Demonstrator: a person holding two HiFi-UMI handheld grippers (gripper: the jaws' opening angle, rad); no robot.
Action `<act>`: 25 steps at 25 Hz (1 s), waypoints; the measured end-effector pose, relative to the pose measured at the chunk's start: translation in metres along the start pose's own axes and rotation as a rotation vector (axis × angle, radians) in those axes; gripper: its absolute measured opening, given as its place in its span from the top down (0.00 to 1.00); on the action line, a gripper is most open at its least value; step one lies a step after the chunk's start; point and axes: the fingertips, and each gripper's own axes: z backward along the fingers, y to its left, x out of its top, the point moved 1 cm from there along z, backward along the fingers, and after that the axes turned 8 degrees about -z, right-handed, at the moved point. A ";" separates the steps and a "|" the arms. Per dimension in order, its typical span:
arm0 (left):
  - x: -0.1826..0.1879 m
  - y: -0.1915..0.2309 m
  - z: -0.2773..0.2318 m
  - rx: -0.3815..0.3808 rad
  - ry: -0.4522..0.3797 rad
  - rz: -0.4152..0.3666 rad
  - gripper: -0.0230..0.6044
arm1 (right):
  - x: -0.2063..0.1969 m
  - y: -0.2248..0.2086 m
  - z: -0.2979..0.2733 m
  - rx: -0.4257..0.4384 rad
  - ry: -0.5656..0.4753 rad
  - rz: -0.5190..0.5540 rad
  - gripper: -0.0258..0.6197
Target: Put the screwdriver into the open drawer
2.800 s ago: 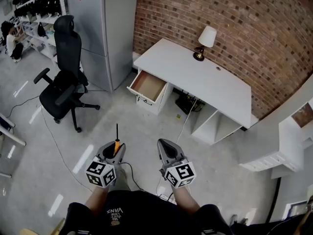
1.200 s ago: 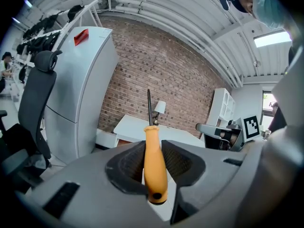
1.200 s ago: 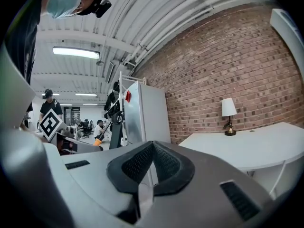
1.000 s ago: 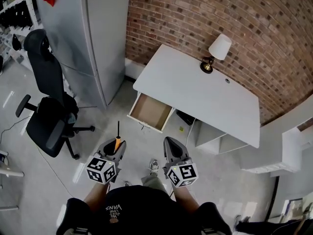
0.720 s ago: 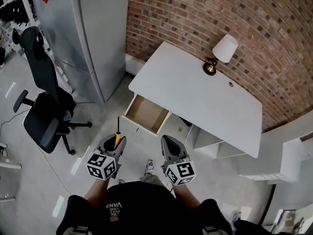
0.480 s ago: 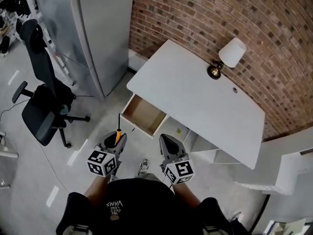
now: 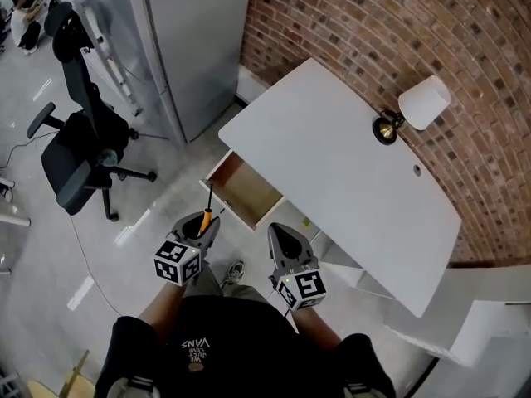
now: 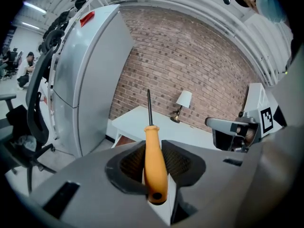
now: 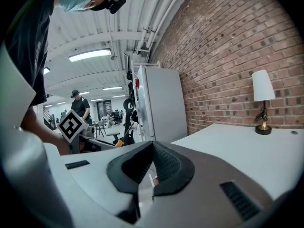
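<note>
The screwdriver has an orange handle and a thin dark shaft. My left gripper is shut on its handle, and the shaft points ahead toward the open drawer. In the left gripper view the handle sits clamped between the pads and the shaft rises in front of the white desk. The drawer is pulled out of the desk's left end and shows a bare brown inside. My right gripper hangs beside the left one, below the drawer, its jaws shut on nothing.
A white desk stands against a brick wall with a lamp on its far side. A tall grey cabinet is at the left of the desk. A black office chair stands on the floor at the far left.
Both grippers have come closer to the desk and lower. The screwdriver's tip, earlier short of the drawer, now reaches its front edge in the head view. The grip has not changed.
</note>
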 end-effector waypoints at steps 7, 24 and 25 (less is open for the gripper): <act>-0.029 0.014 -0.042 -0.004 0.063 0.063 0.80 | -0.015 -0.015 -0.013 0.013 0.035 -0.022 0.97; -0.095 0.074 -0.161 -0.073 0.220 0.099 0.80 | -0.056 -0.066 -0.072 -0.122 0.105 -0.063 0.97; -0.099 0.077 -0.168 -0.074 0.232 0.106 0.80 | -0.059 -0.068 -0.076 -0.123 0.112 -0.063 0.97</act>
